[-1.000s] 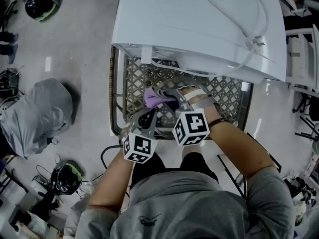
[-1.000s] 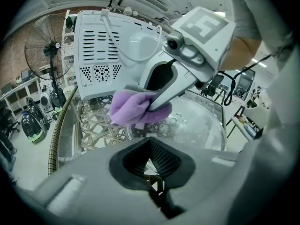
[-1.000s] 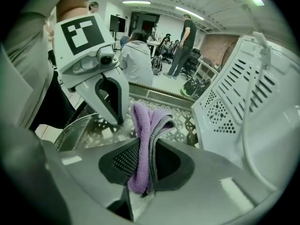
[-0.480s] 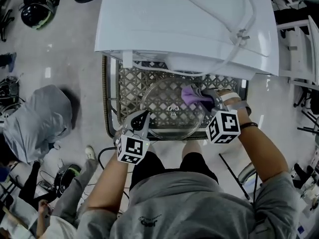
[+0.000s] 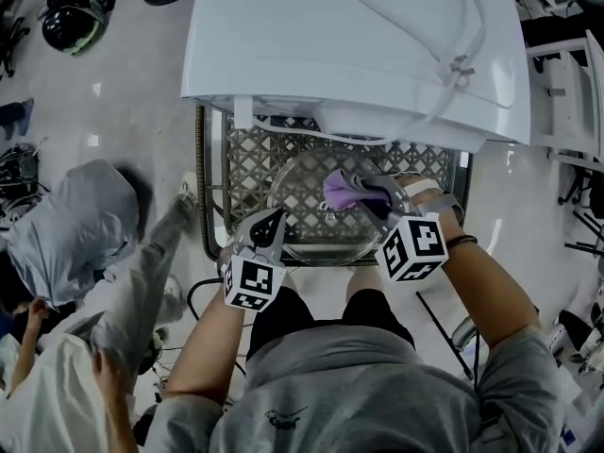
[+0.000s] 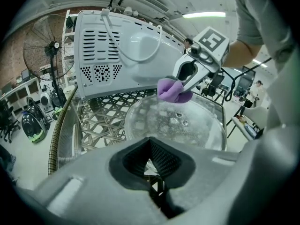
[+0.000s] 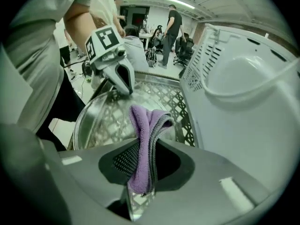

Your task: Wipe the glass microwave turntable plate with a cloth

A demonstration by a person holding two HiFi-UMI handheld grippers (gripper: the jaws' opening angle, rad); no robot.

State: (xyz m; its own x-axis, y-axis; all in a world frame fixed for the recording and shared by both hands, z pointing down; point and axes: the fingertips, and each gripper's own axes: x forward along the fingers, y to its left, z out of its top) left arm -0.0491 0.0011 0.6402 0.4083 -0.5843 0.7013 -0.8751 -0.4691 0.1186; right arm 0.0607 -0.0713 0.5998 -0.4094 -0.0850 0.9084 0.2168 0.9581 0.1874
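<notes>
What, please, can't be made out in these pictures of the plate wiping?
Head view: whether the purple cloth touches the round glass turntable plate; the cloth covers that spot.
Left gripper view: the plate's near rim, behind the left gripper.
Right gripper view: the distant standing people, too small.

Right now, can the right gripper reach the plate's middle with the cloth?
Probably yes: the right gripper holds the cloth over the plate, and the left gripper only grips its rim.

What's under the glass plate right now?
The metal lattice tabletop shows through the glass plate, directly underneath. The purple cloth in the right gripper covers a patch near the far rim, hiding what lies below there.
</notes>
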